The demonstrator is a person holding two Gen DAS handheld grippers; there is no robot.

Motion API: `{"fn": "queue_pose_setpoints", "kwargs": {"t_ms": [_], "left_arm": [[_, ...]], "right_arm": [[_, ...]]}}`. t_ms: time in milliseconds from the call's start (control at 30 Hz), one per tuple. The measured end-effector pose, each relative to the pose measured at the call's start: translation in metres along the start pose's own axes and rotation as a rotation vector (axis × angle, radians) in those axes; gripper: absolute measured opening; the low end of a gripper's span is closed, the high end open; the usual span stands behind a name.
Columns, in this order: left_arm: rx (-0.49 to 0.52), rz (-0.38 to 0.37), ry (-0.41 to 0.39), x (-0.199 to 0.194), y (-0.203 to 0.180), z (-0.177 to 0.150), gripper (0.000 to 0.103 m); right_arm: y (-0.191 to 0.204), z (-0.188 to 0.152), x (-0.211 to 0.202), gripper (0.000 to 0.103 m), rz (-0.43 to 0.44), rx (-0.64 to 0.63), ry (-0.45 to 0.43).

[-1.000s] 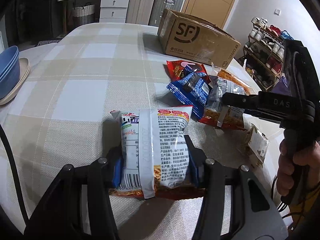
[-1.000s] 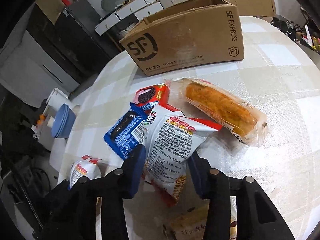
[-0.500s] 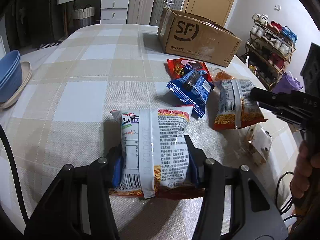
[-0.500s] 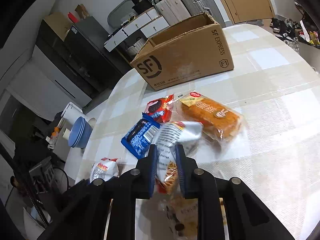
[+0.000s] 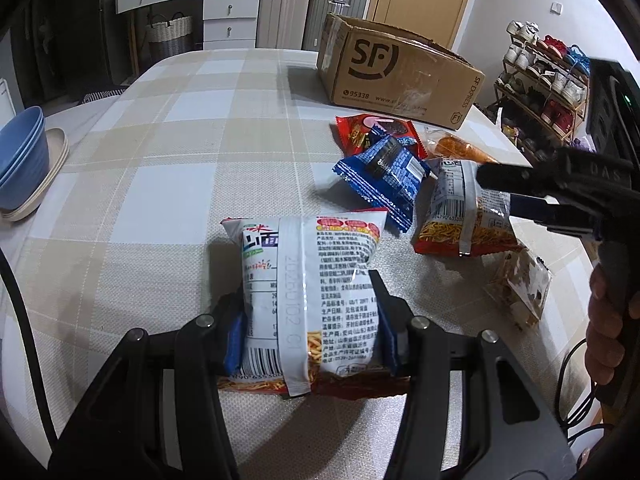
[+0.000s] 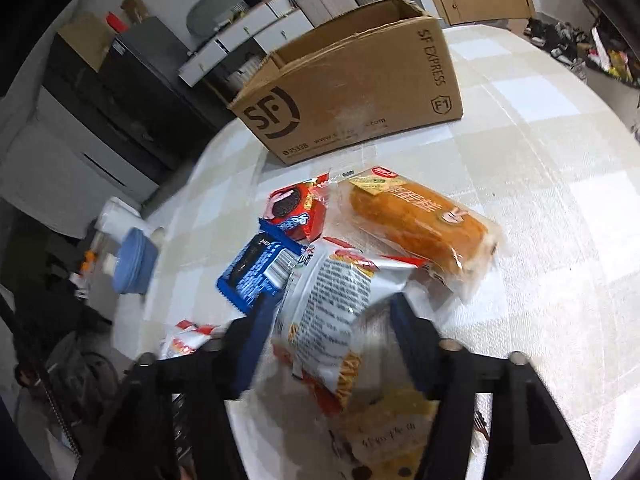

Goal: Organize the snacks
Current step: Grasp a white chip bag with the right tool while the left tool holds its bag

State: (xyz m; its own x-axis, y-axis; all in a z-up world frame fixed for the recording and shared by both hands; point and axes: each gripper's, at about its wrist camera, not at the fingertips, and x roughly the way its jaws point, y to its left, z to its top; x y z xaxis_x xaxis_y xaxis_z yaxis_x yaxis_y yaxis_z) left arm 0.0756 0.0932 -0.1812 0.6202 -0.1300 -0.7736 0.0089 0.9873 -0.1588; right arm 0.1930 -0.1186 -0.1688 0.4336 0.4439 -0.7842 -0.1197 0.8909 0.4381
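Note:
My left gripper [image 5: 310,316] is shut on a white and red noodle snack packet [image 5: 308,280] resting on the checked tablecloth. My right gripper [image 6: 332,320] stands open around a second noodle snack packet [image 6: 332,300]; in the left wrist view that packet [image 5: 460,208] lies on the table under the right gripper's fingers [image 5: 520,188]. Beside it lie a blue cookie packet [image 6: 256,268], a red cookie packet [image 6: 296,212] and a wrapped orange bread [image 6: 420,224]. An open SF cardboard box [image 6: 352,92] stands behind them.
A clear bag of small snacks [image 5: 520,284] lies near the table's right edge. Blue bowls on a plate [image 5: 20,160] sit at the left edge. A shoe rack [image 5: 548,80] stands right of the table, drawers and suitcases behind.
My right gripper closed on the second noodle packet and lifted it, then opened; the packet is back on the table between the wide jaws. The left gripper has not moved.

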Motion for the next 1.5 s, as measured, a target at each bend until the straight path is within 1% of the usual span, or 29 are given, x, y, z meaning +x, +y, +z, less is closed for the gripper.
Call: {"fn": "queue_pose_setpoints", "kwargs": {"t_ms": [200,233,267,300,367,400,500,600,700,800,933,1033,1167,1300,1400,1500], "left_arm": [[-0.014,-0.026,-0.002,-0.001,0.004,0.0,0.049],[-0.016,-0.031,-0.002,-0.001,0.004,0.001,0.049],[-0.018,-0.035,-0.002,-0.001,0.005,0.001,0.049],[-0.021,-0.042,-0.002,-0.001,0.006,0.001,0.049],[-0.024,-0.046,-0.004,-0.001,0.006,0.0,0.049],[-0.026,-0.049,-0.004,-0.001,0.007,0.0,0.049],[-0.031,-0.057,-0.005,-0.001,0.007,0.0,0.049],[-0.033,-0.059,-0.005,-0.002,0.008,0.0,0.049],[-0.034,-0.06,-0.005,-0.002,0.008,0.0,0.049],[-0.029,-0.054,-0.004,-0.001,0.007,0.0,0.049],[-0.025,-0.043,-0.003,-0.001,0.006,0.0,0.049],[-0.031,-0.04,-0.003,-0.001,0.006,0.001,0.048],[-0.04,-0.013,-0.003,-0.004,0.007,0.0,0.048],[-0.043,-0.012,-0.014,-0.017,0.003,0.004,0.048],[-0.021,-0.009,-0.032,-0.03,-0.007,0.01,0.048],[-0.007,-0.01,-0.049,-0.045,-0.019,0.017,0.048]], "right_arm": [[0.016,0.002,0.023,0.068,-0.093,-0.044,0.042],[0.018,0.0,0.026,0.068,-0.101,-0.053,0.045],[0.023,-0.002,0.027,0.068,-0.119,-0.079,0.027],[0.026,-0.003,0.029,0.065,-0.134,-0.1,0.028],[0.026,-0.004,0.03,0.057,-0.139,-0.105,0.015],[0.024,-0.004,0.03,0.051,-0.124,-0.095,0.008],[0.021,-0.006,0.028,0.046,-0.091,-0.085,0.007],[0.02,-0.01,0.023,0.044,-0.085,-0.092,-0.024],[0.009,-0.013,0.01,0.043,-0.044,-0.045,-0.074],[-0.003,-0.016,-0.004,0.043,0.019,0.001,-0.099],[-0.009,-0.022,-0.028,0.043,0.071,0.016,-0.126],[-0.011,-0.028,-0.049,0.043,0.097,0.01,-0.146],[-0.009,-0.034,-0.072,0.043,0.134,0.002,-0.178],[-0.011,-0.042,-0.097,0.043,0.169,-0.013,-0.216],[-0.006,-0.047,-0.113,0.043,0.184,-0.056,-0.244],[0.002,-0.055,-0.132,0.043,0.201,-0.127,-0.29]]}}
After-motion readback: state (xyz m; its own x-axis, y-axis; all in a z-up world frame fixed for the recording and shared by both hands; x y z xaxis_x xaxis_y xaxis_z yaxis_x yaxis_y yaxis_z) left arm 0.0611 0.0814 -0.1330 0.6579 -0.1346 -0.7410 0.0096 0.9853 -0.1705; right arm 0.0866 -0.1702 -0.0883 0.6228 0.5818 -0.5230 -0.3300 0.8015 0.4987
